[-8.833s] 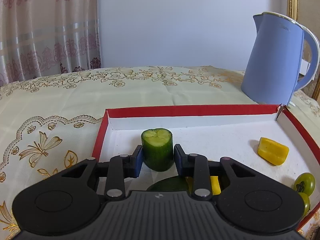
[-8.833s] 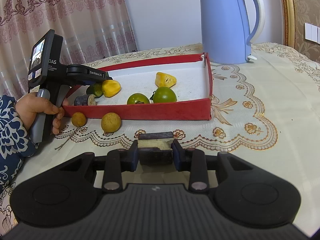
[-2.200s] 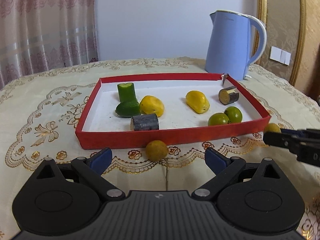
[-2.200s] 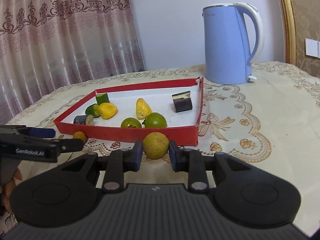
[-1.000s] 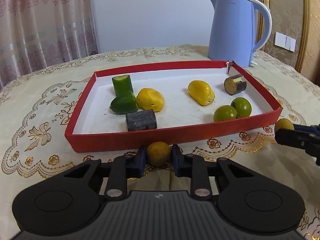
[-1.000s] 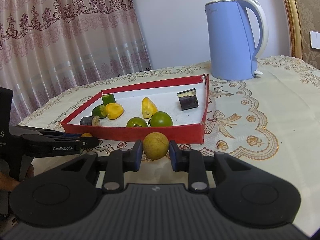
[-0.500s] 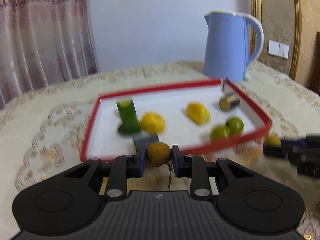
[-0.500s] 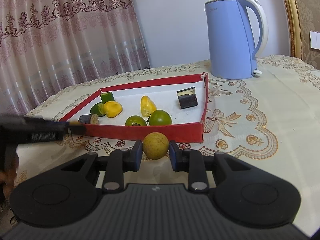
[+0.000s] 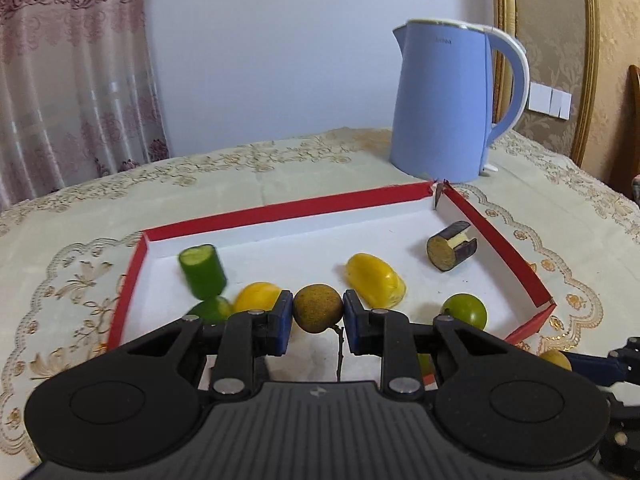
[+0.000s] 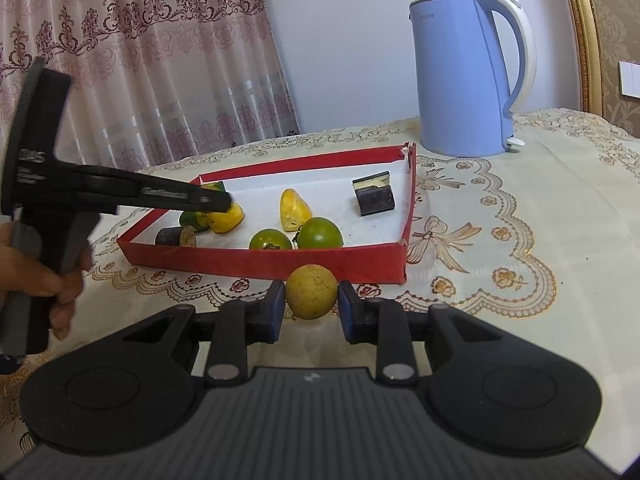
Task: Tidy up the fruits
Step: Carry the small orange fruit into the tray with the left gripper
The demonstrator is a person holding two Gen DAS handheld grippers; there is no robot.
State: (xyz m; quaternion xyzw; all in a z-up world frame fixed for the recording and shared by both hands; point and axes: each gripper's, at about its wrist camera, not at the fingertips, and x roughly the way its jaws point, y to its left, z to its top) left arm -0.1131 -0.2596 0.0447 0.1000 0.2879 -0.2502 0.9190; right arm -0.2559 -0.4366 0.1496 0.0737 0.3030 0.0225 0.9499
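Left gripper [image 9: 318,316] has lifted its brown fruit [image 9: 317,307] off the cloth, now carrying it clamped over the tray's [image 9: 280,213] near edge. Right gripper [image 10: 312,307] is clamping a yellow fruit [image 10: 311,291] outside that edge. Both are awaiting placement; other pieces already inside.

green tomato [image 9: 425,362] mostly hidden behind left gripper [image 9: 318,322] linkage, cucumber piece [image 9: 202,271] motion-blurred, person's hand [image 10: 38,282] cut by left edge

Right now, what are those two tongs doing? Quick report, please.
Left tongs shut on a brown fruit, raised over the red tray. Right tongs shut on a yellow-brown fruit, outside the tray's near wall. Nothing in the way.
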